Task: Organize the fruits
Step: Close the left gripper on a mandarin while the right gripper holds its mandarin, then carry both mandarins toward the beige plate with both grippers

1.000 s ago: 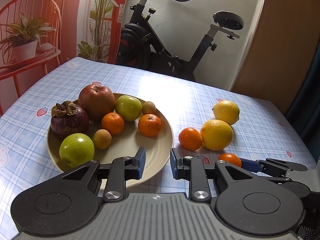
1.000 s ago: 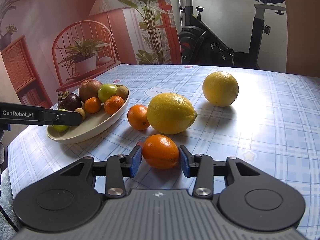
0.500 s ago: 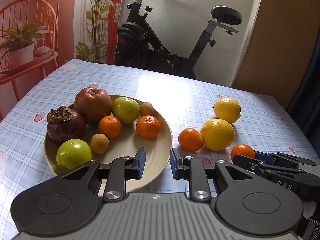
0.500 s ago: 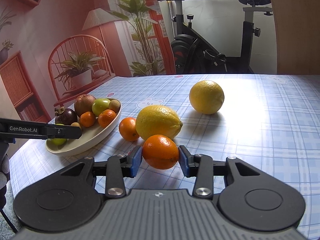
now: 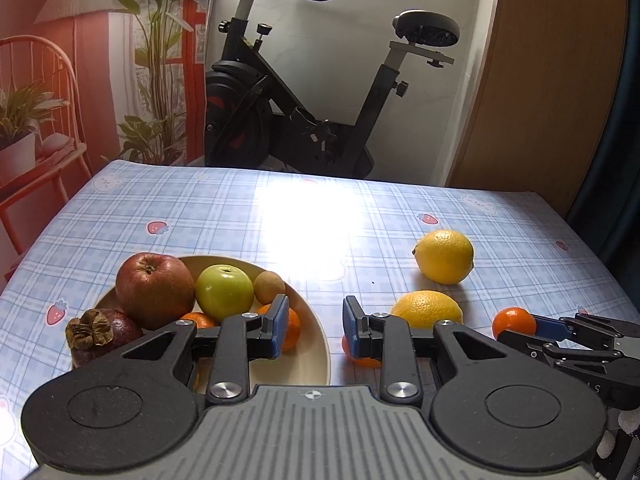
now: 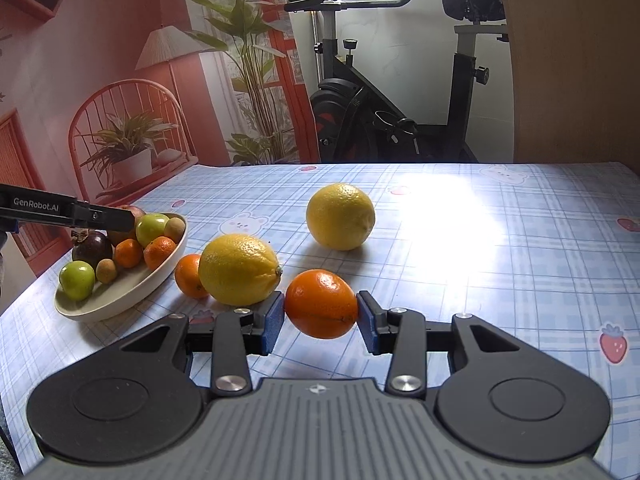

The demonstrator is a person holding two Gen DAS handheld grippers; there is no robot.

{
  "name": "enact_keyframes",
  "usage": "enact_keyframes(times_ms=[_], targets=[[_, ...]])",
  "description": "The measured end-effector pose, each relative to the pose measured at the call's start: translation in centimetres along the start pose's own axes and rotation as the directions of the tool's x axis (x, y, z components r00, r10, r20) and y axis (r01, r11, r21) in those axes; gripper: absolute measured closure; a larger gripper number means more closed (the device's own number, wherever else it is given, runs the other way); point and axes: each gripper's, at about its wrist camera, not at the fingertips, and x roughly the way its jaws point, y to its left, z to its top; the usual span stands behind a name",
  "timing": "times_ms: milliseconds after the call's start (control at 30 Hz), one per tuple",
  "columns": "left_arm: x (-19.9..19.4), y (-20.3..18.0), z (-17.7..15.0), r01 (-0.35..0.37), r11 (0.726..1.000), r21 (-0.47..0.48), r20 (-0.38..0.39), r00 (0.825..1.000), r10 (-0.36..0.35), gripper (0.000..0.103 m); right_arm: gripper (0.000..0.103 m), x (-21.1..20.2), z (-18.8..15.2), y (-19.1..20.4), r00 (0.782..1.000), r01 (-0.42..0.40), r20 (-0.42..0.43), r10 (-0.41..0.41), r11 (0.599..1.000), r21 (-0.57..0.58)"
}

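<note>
My right gripper (image 6: pixel 320 314) is shut on an orange (image 6: pixel 321 303) and holds it just above the checked tablecloth; the same orange (image 5: pixel 514 322) shows at the right of the left wrist view. A beige plate (image 5: pixel 310 360) holds a red apple (image 5: pixel 154 290), two green apples (image 5: pixel 224 292), a mangosteen (image 5: pixel 100 334), longans and two tangerines. My left gripper (image 5: pixel 316 326) hovers over the plate's right rim; its jaws are opening and nothing is between them. Two lemons (image 5: pixel 444 256) (image 5: pixel 426 308) and a small tangerine (image 6: pixel 190 276) lie on the cloth right of the plate.
The table (image 6: pixel 500 260) is bare cloth to the right, with a bright sun patch. An exercise bike (image 5: pixel 300 120) stands behind its far edge. A red chair with a potted plant (image 6: pixel 128 152) is at the left, and a wooden door (image 5: pixel 540 80) at the right.
The right gripper has drawn back and risen slightly with the orange; the lemons slid left in its view. The left gripper shifted right, from over the plate's front to its right rim.
</note>
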Motion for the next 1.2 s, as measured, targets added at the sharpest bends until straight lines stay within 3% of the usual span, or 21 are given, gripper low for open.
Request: enact_keyframes(times_ms=[167, 567, 867, 1200], targets=[[2.1, -2.2, -0.8, 0.043, 0.992, 0.119, -0.042, 0.998, -0.039, 0.067, 0.061, -0.2, -0.3, -0.1, 1.000, -0.011, 0.006, 0.011, 1.000, 0.016], [4.1, -4.0, -1.8, 0.067, 0.978, 0.200, -0.090, 0.995, -0.050, 0.067, 0.061, -0.5, -0.2, -0.5, 1.000, -0.022, 0.016, 0.022, 0.999, 0.045], [4.7, -3.5, -1.7, 0.099, 0.980, 0.172, -0.113, 0.990, -0.081, 0.062, 0.061, -0.6, -0.3, -0.5, 1.000, -0.026, 0.020, 0.025, 0.998, 0.054], [5.6, -3.0, -1.6, 0.082, 0.991, 0.107, -0.123, 0.990, -0.069, 0.059, 0.061, -0.7, -0.3, -0.5, 0.999, -0.026, 0.021, 0.025, 0.998, 0.064]])
